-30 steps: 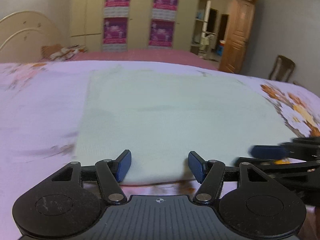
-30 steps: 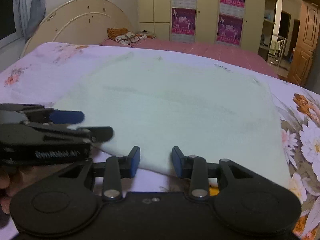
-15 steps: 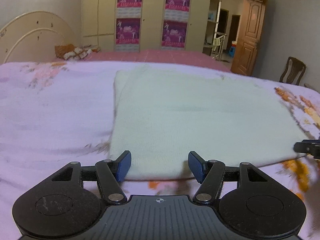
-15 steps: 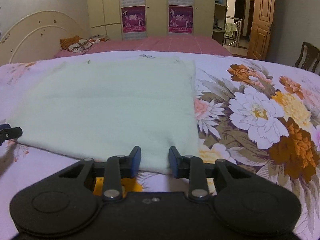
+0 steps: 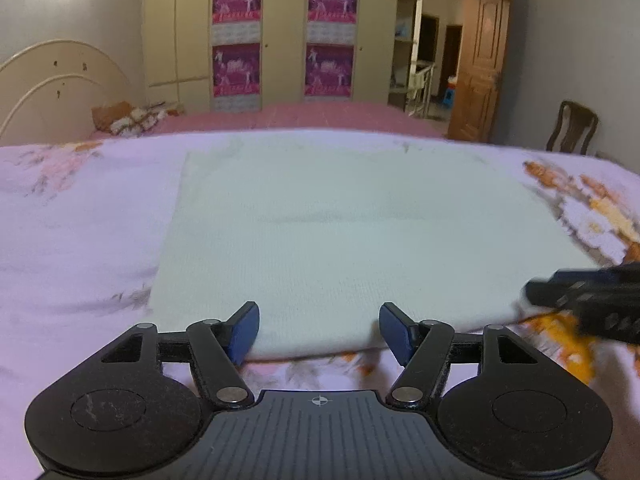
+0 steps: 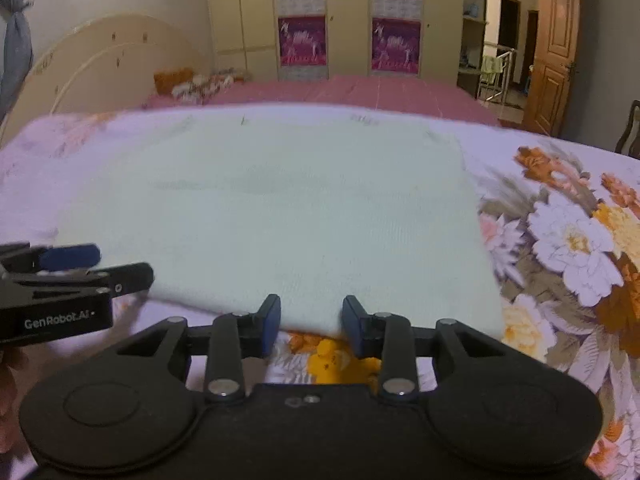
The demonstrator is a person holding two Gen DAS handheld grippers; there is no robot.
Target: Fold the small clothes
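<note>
A pale folded cloth (image 5: 360, 232) lies flat on a bed (image 5: 80, 240) covered by a pink flowered sheet. The left gripper (image 5: 319, 330) sits at the cloth's near edge, its blue-padded jaws opening, one to each side of that edge, with nothing pressed between them. At the right, the blurred dark tip of the right gripper (image 5: 588, 300) reaches in over the cloth's near right corner. Far behind stand a cream wardrobe (image 5: 280, 32) with magenta posters, a rounded headboard (image 5: 52, 84) on the left, and a wooden door (image 5: 480, 64) and chair (image 5: 572, 128) on the right.
</note>
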